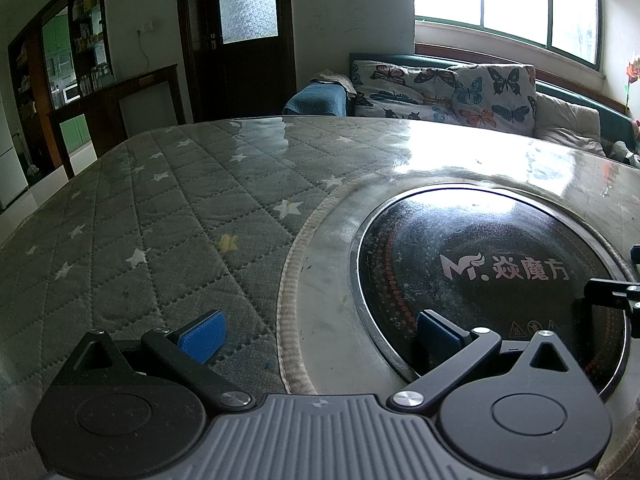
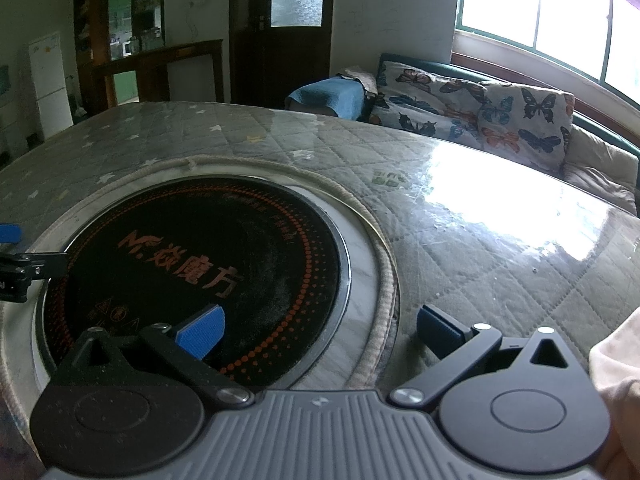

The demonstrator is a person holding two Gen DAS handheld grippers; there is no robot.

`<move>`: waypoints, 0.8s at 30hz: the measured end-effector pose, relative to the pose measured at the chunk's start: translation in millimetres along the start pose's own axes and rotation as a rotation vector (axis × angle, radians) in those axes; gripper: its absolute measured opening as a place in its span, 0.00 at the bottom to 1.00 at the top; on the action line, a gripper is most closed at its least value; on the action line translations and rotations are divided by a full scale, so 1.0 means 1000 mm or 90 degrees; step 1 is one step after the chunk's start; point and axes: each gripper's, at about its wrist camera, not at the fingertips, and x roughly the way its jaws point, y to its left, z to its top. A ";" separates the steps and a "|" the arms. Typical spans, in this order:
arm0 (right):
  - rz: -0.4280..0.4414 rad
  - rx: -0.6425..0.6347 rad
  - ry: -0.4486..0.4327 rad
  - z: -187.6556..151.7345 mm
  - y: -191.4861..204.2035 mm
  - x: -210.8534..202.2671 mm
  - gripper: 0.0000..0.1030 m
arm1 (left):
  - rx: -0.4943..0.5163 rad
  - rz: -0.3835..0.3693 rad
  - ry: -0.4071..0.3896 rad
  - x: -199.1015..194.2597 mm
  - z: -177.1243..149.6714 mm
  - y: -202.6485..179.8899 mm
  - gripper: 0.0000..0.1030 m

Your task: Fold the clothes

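Left gripper (image 1: 318,334): fingers (image 1: 204,334) spread wide, blue pads facing each other, nothing between them. One pad hangs over the quilted cover (image 1: 160,220), the other over the black round hob (image 1: 492,280) set into the worktop (image 1: 320,280).

Right gripper (image 2: 320,334): fingers (image 2: 202,332) likewise spread wide and empty; one pad lies over the hob (image 2: 200,264), the other over the quilted cover (image 2: 500,260) on the side toward the window. Each gripper shows at the edge of the other's view, so the two sit close together, on either side of the hob.

Hob: a glossy black disc with printed characters and a ring of orange dots, framed by a pale marble-like ring and a corded trim where the cover is cut out around it.

Cover: grey-green quilting with white stars, under a clear glossy sheet that reflects the window (image 1: 508,4).

Garment: a pale pinkish cloth (image 2: 616,380) enters only at the near right-hand edge of the right wrist view, just beside the right gripper's body; whether it touches the gripper cannot be told. It does not appear in the left wrist view.

Beyond the far edge of the worktop: a sofa (image 1: 560,120) with butterfly-print cushions (image 1: 496,96), a dark door (image 1: 244,40) and a wooden cabinet (image 1: 80,60).
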 end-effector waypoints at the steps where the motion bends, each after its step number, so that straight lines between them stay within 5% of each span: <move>1: 0.001 -0.003 0.001 0.000 0.000 -0.001 1.00 | -0.001 0.002 0.000 0.000 0.000 0.000 1.00; 11: -0.003 -0.007 -0.014 -0.009 -0.007 -0.025 1.00 | 0.017 -0.012 0.000 -0.012 -0.002 -0.021 1.00; 24: 0.013 -0.026 -0.043 -0.021 -0.006 -0.081 1.00 | 0.066 -0.091 0.000 -0.046 -0.002 -0.063 1.00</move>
